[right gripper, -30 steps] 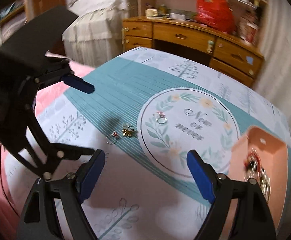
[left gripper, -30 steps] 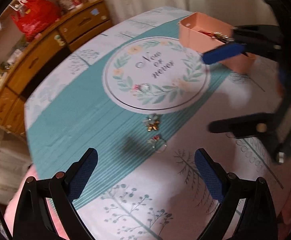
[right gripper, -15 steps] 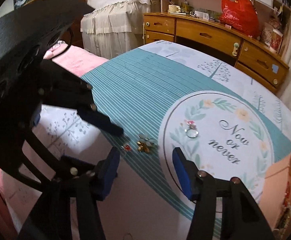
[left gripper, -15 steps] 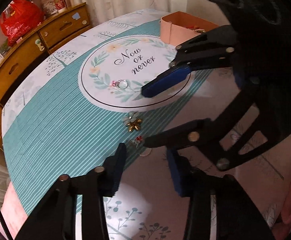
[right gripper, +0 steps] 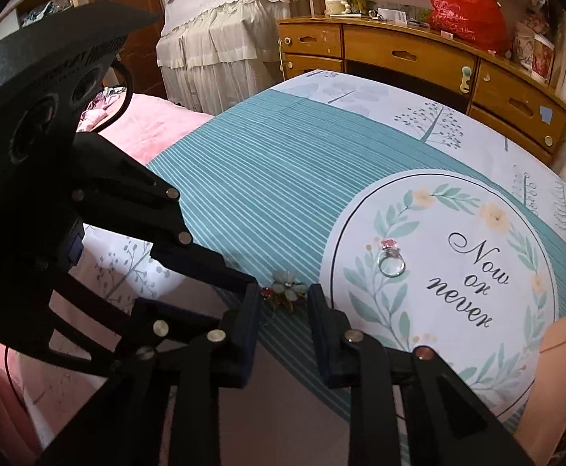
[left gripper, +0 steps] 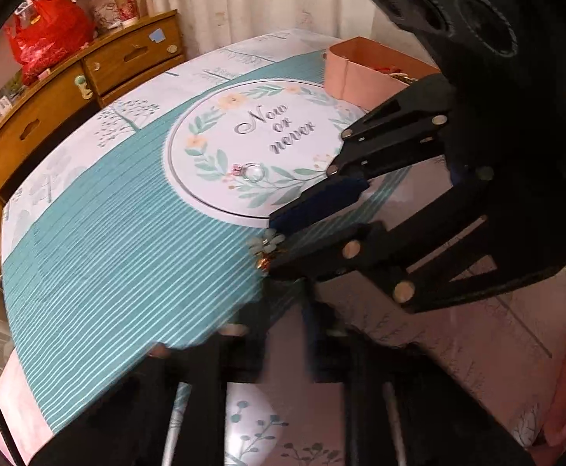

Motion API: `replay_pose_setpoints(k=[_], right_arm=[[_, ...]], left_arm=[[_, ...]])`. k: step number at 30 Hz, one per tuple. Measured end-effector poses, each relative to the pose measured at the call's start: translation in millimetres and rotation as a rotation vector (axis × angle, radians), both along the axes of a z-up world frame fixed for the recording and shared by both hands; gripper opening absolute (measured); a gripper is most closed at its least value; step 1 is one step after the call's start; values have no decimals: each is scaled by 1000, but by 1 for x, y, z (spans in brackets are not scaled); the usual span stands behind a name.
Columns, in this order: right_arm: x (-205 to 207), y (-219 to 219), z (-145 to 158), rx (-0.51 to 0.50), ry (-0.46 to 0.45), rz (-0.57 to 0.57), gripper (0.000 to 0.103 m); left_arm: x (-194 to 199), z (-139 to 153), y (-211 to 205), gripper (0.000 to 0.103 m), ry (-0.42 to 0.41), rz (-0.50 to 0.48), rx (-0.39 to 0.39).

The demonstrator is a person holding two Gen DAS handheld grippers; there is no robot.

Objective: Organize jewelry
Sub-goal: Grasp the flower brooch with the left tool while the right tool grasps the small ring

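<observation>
The right gripper point(right gripper: 283, 306), jaws just closing, straddles the flower brooch point(right gripper: 288, 291) without pinching it yet; it should close squarely. The left gripper point(left gripper: 283, 299), beside it, is clenched, apparently on the small ring, hidden.

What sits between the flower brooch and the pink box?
Nothing visible blocks it. Only flat tablecloth runs from the flower brooch to the pink box. The silver ring lies flat, to the far side of that line.
</observation>
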State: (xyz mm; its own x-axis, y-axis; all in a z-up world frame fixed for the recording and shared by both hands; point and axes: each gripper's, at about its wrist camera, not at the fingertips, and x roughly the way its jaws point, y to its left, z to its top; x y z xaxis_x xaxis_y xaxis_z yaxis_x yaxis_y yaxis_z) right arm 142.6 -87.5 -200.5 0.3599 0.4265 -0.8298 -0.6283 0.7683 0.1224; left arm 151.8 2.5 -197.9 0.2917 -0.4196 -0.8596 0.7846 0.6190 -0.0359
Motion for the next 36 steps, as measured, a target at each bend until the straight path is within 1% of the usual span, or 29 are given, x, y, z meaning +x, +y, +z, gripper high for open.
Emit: replay_pose_setpoints(k=[2, 3, 4, 5, 7, 9, 11, 12, 13, 14, 17, 19, 21, 24, 27, 28, 29, 30, 31, 32, 33, 35, 36], right_arm=[[1, -1, 0, 5, 3, -8, 20], [1, -2, 1, 10, 5, -14, 16], [2, -3, 0, 11, 12, -21, 9], [2, -4, 0, 13, 18, -29, 4], [3, -6, 2, 13, 16, -44, 4], [2, -10, 4, 20, 14, -52, 4], [1, -14, 7, 31, 10, -59, 4], [1, -16, 8, 36, 11, -62, 4], [2, -16, 8, 38, 16, -62, 4], [2, -17, 8, 34, 20, -65, 4], [2, -19, 8, 45, 50, -65, 4], [0, -19, 8, 49, 52, -68, 5], [-2, -18, 7, 49, 54, -56, 5], [-9, -14, 2, 18, 46, -27, 11], [-16, -14, 0, 11, 25, -20, 19], [-18, -14, 1, 15, 17, -20, 25], [-20, -14, 0, 15, 12, -21, 31], [-22, -13, 0, 13, 4, -21, 32], [-24, -11, 0, 7, -10, -19, 32], [-25, -8, 0, -2, -22, -18, 32], [-27, -6, -1, -13, -35, -15, 32], [-28, -1, -3, -27, -62, -20, 32], [-27, 1, -3, -29, -73, -31, 32]], left_arm=[[1, 0, 2, 3, 8, 12, -7], [1, 0, 2, 3, 11, 17, -8], [1, 1, 2, 3, 12, 22, -7], [1, 1, 2, 3, 11, 25, -6], [0, 1, 0, 5, 3, 28, 4], [0, 1, -1, 14, 8, 24, 10], [-2, 4, -2, 38, -4, 27, 15], [-4, 6, -2, 42, -17, 27, 9], [-4, 8, -2, 50, -25, 29, 3], [-5, 10, -2, 52, -33, 32, -5], [0, 14, -1, 52, -36, 50, -26], [4, 16, 0, 52, -34, 65, -39], [11, 17, 3, 52, -5, 74, -67], [20, 16, 5, 52, 35, 93, -94], [25, 16, 8, 52, 43, 109, -108], [27, 17, 8, 52, 46, 113, -115], [28, 17, 8, 50, 49, 119, -121], [31, 17, 8, 47, 57, 128, -131], [33, 17, 8, 40, 62, 132, -135], [35, 16, 7, 37, 66, 139, -135], [37, 14, 5, 36, 71, 141, -133], [39, 10, 2, 30, 67, 141, -125], [39, 8, 1, 29, 65, 143, -119]])
